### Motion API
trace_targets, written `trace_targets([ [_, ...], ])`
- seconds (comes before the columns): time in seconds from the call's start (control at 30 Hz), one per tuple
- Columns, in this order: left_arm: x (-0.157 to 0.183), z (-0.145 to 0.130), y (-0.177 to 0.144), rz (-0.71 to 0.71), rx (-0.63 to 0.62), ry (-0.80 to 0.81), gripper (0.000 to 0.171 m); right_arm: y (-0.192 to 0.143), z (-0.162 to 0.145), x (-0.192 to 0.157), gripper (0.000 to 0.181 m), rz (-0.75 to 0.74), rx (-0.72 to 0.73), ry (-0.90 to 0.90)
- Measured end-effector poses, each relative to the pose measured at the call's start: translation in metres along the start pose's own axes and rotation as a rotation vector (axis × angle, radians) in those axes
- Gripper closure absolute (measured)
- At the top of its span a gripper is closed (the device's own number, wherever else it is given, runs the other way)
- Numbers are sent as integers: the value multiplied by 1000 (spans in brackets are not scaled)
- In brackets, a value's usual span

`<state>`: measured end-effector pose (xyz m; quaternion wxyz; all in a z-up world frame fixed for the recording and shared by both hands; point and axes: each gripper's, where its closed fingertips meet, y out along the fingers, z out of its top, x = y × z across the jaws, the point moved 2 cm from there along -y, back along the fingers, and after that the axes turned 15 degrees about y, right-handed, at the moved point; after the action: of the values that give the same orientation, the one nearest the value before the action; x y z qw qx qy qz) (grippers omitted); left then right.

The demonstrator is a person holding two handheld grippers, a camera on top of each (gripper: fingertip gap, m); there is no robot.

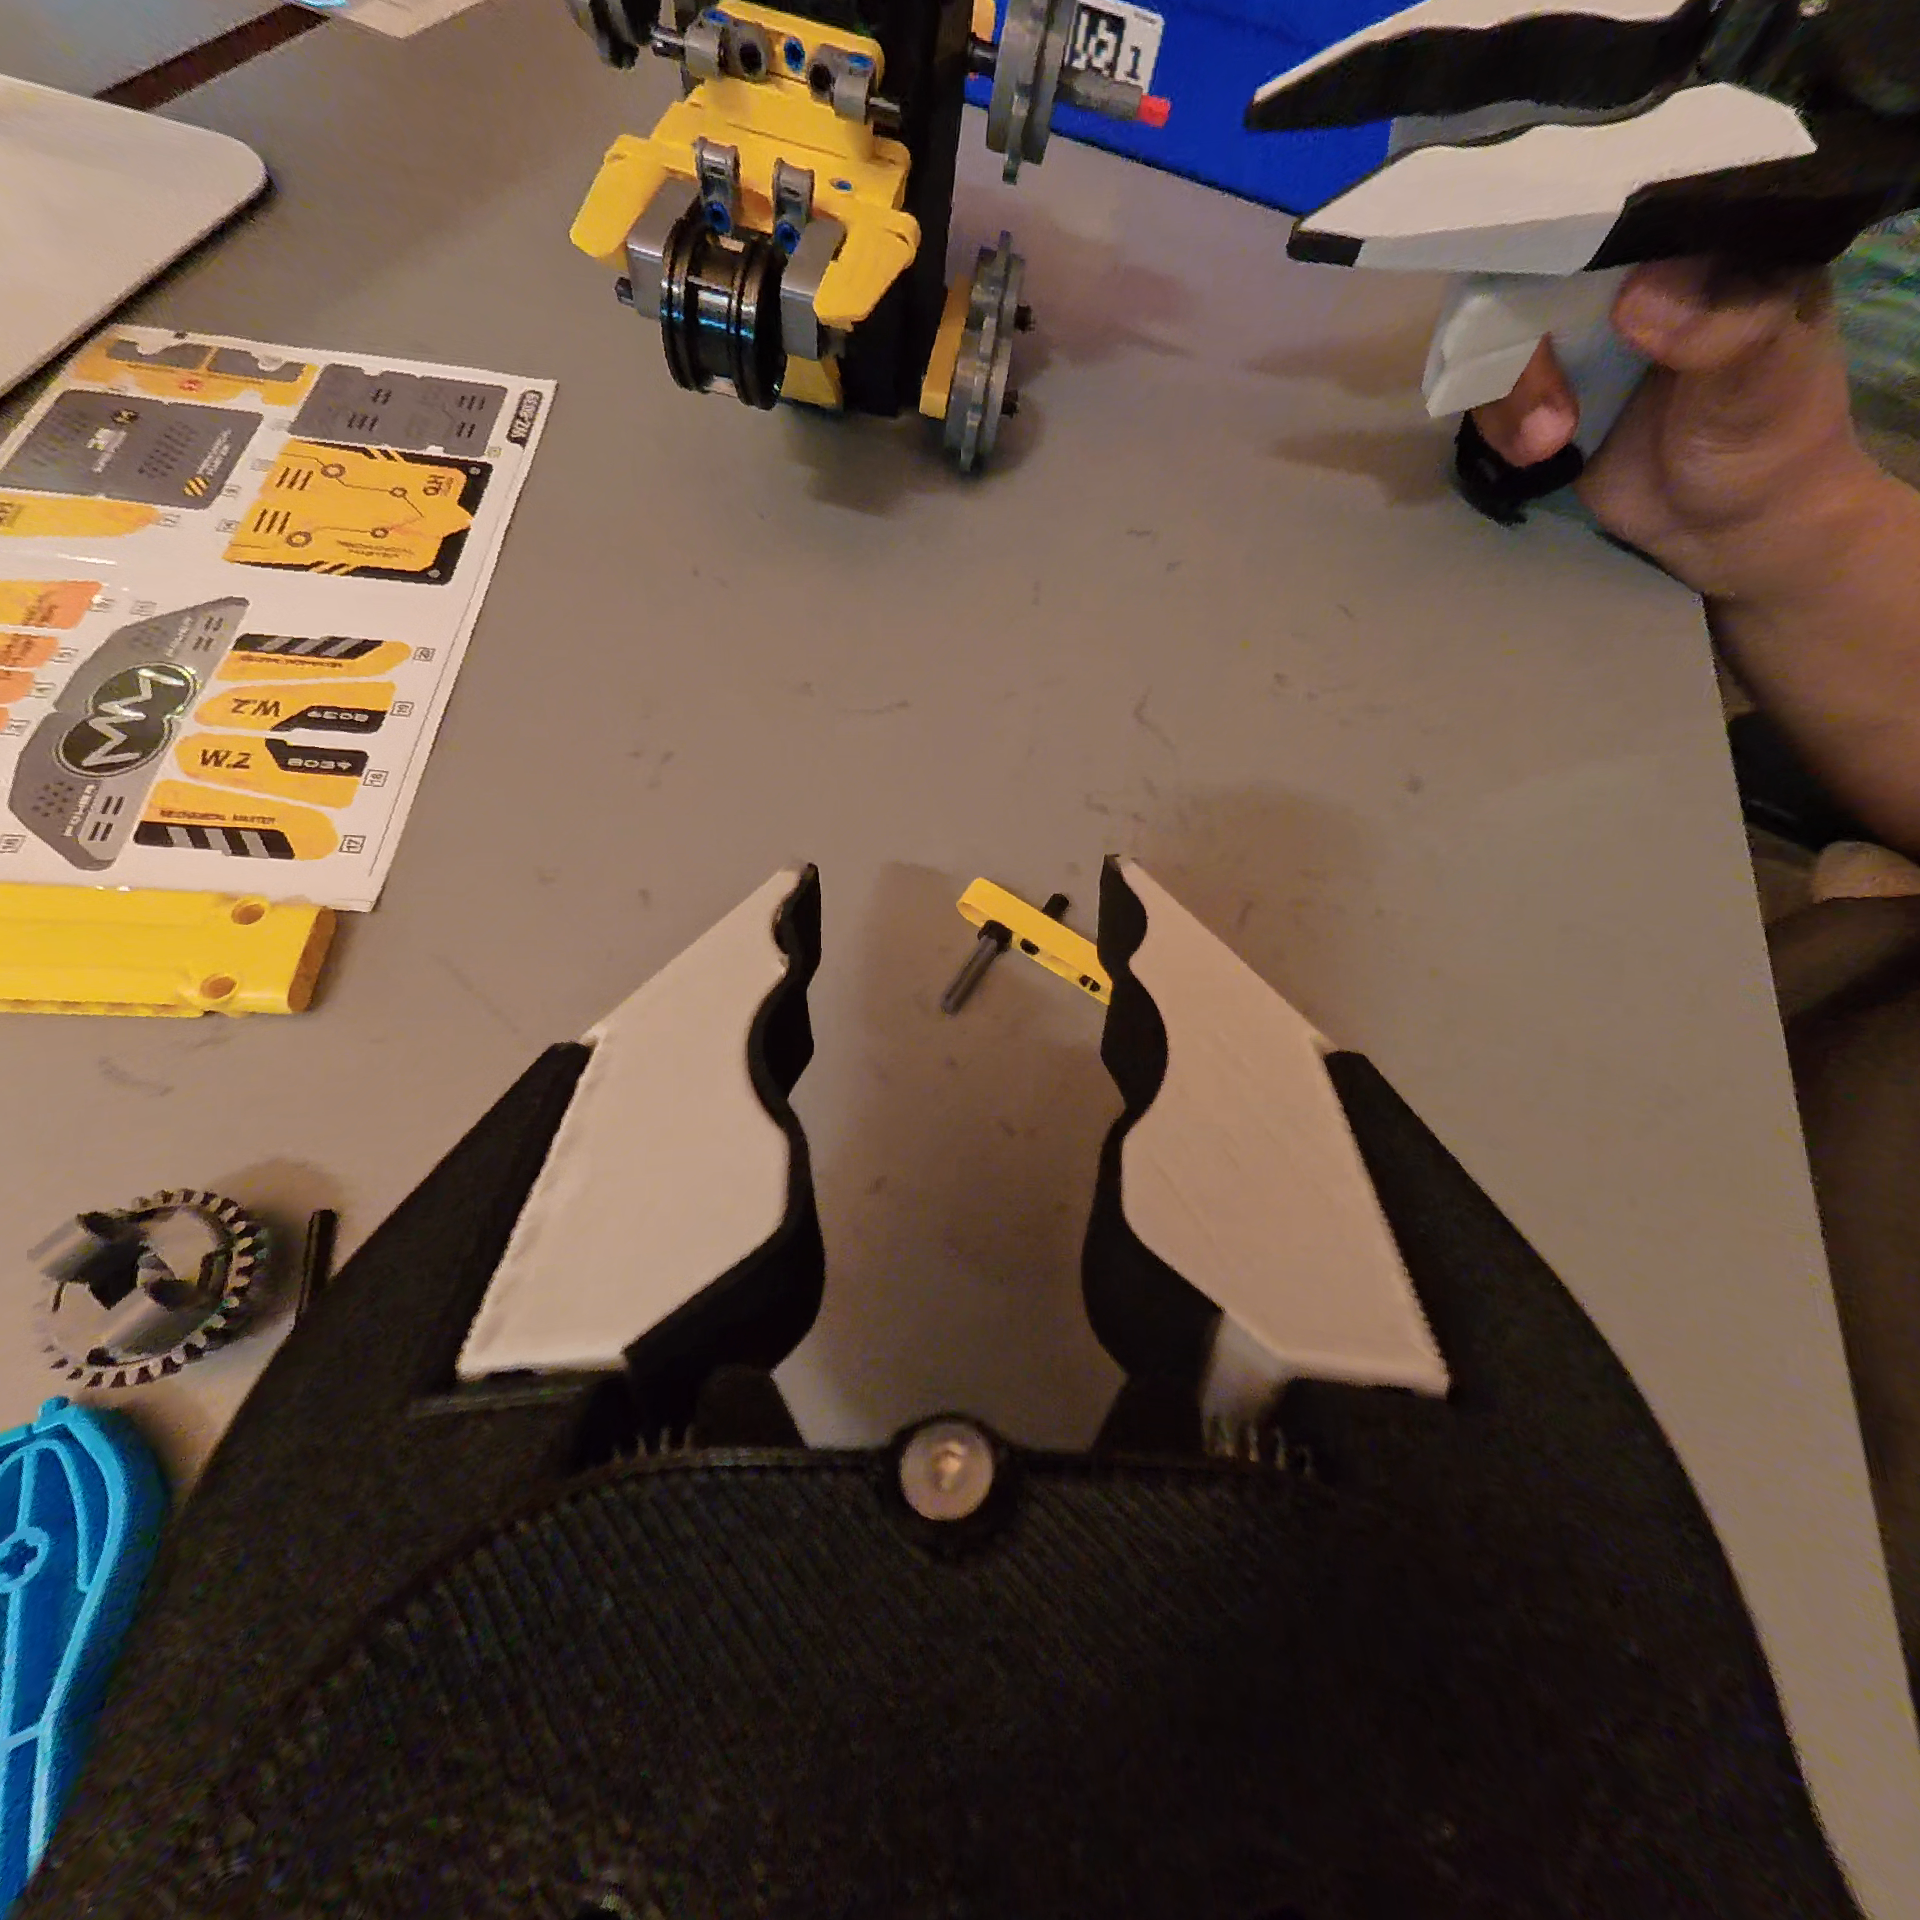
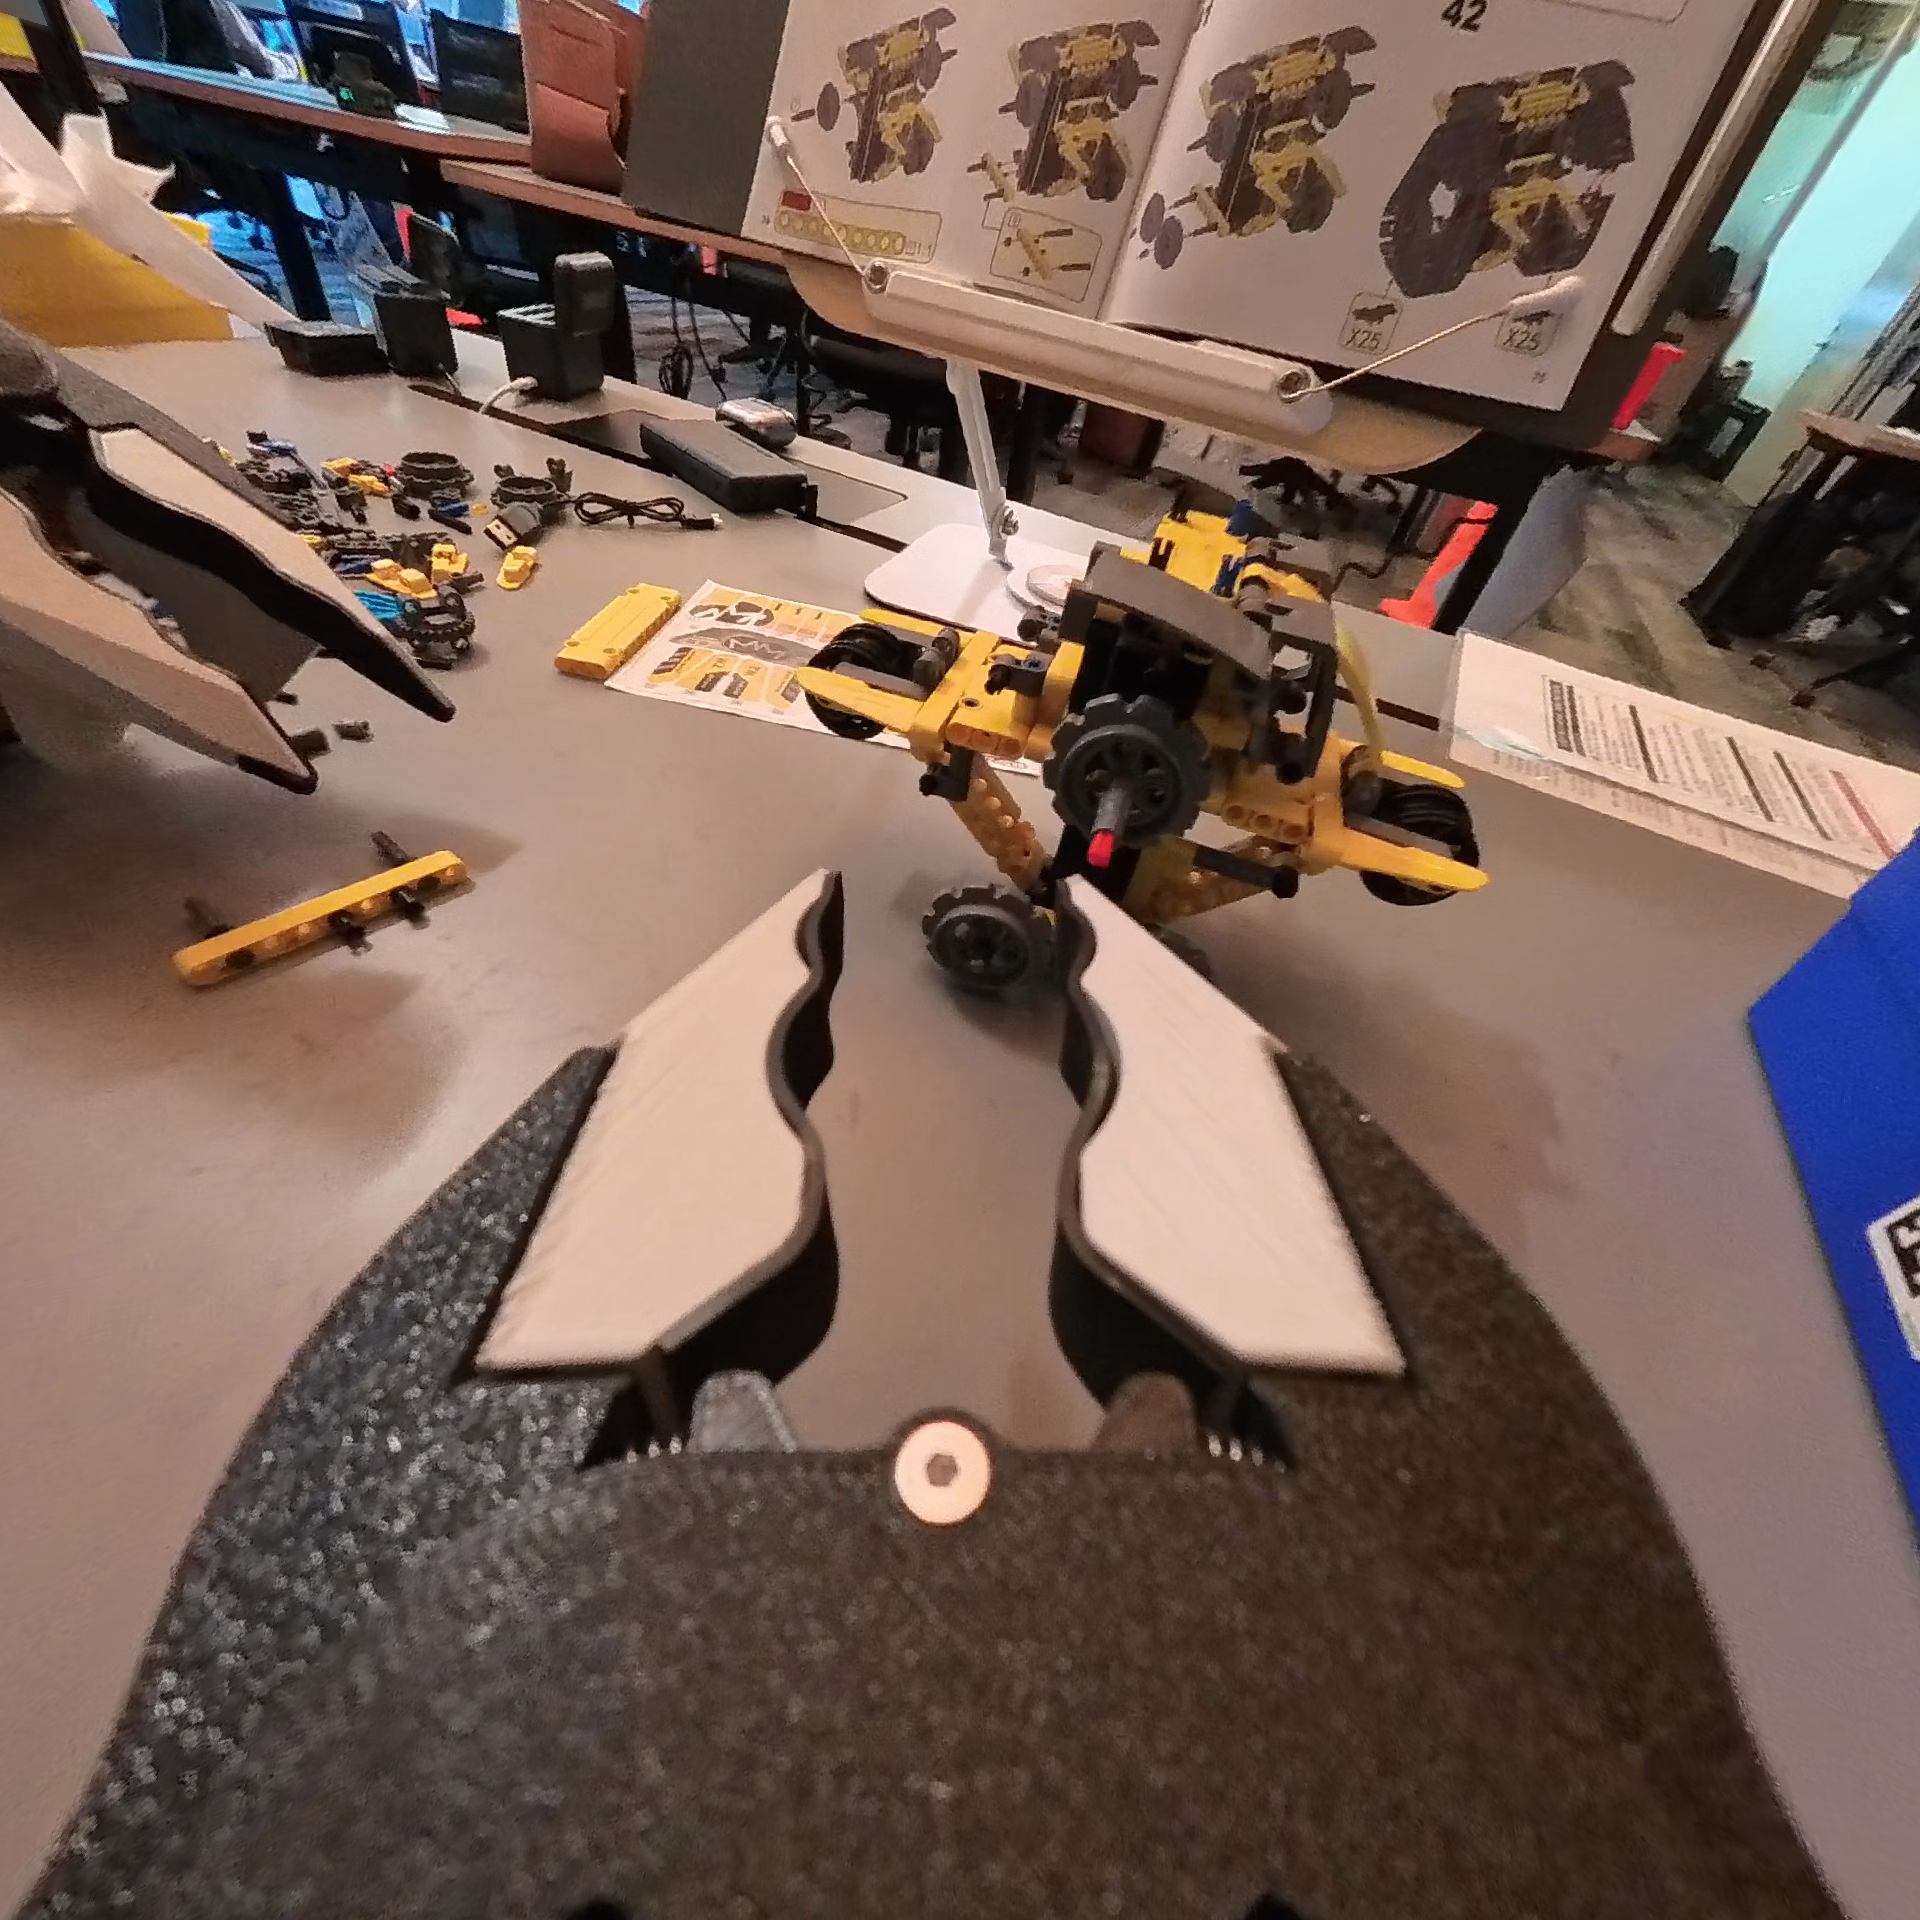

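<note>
My left gripper (image 1: 961, 878) is open and empty, low over the grey table (image 1: 1143, 644). A thin yellow beam with black pins (image 1: 1023, 940) lies on the table between its fingertips, close to the right finger; it also shows in the right wrist view (image 2: 317, 920). My right gripper (image 2: 951, 894) is open and empty, pointing at a yellow and black brick-built vehicle (image 2: 1153, 727) that stands tilted on the table. Its small grey wheel (image 2: 982, 935) sits just beyond the fingertips. The vehicle also shows in the left wrist view (image 1: 800, 208), with the right gripper (image 1: 1538, 156) held by a hand.
A sticker sheet (image 1: 239, 613), a yellow panel (image 1: 156, 951), a grey gear (image 1: 145, 1283) and a blue piece (image 1: 62, 1579) lie at the left. An open instruction booklet on a stand (image 2: 1143, 156) is behind the vehicle. Loose parts (image 2: 405, 540), a blue box (image 2: 1860, 1091) and papers (image 2: 1683, 758) surround it.
</note>
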<state>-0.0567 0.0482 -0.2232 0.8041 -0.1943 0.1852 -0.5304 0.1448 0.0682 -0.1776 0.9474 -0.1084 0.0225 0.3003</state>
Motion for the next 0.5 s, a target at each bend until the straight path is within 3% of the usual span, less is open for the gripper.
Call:
trace_targets([
  [0.5,-5,-1,-1,-21,11,-71,113,1,-1,0,139,29,-13,25],
])
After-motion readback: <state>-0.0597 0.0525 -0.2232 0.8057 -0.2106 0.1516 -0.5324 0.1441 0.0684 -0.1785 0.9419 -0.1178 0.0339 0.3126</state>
